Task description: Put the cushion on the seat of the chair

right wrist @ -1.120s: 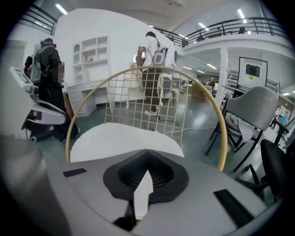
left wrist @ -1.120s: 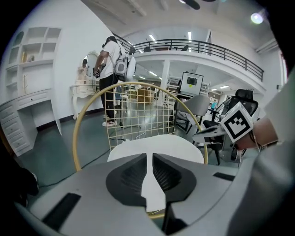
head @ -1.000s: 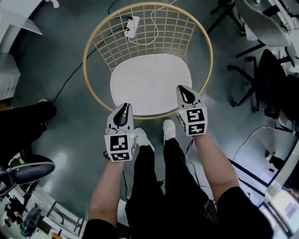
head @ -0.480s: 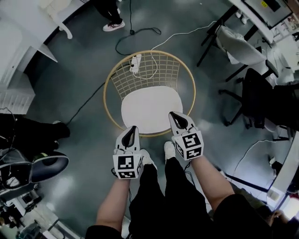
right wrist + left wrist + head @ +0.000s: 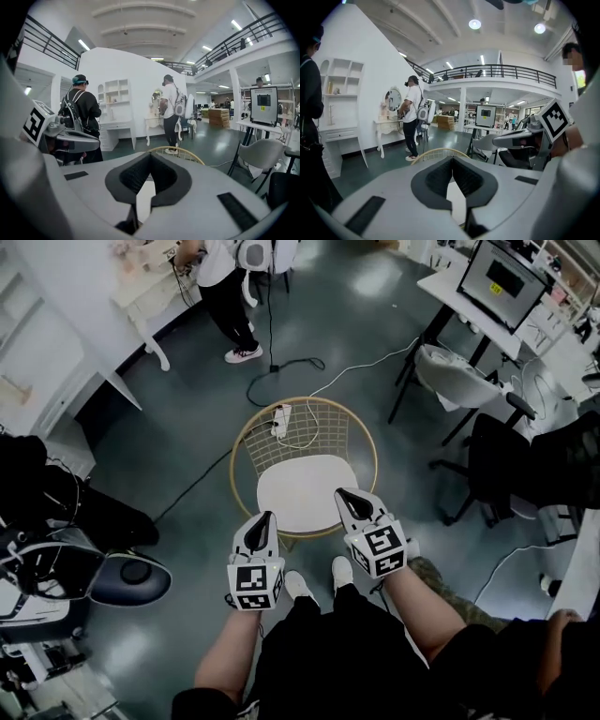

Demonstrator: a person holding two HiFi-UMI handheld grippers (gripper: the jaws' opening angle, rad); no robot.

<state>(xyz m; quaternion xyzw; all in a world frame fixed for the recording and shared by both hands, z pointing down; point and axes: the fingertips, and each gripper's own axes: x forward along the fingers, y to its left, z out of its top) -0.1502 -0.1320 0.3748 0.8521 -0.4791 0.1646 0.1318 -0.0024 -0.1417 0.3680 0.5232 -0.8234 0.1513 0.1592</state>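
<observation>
Two empty tools, jaws pressed together: your left hand-held gripper [image 5: 266,517] and right hand-held gripper [image 5: 343,494]. At twelve o'clock the white, rounded cushion [image 5: 302,488] lies flat on the seat of the gold wire chair [image 5: 242,439].

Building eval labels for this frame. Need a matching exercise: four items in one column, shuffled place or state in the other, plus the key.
Items
1. cushion
2. power strip
3. monitor
4. left claw

Place or state
A. on a desk, upper right of the head view
B. shut, nothing held
C. lying on the seat of the chair
D. on the floor, seen through the chair's wire back

Pairs: 1-C, 2-D, 3-A, 4-B
</observation>
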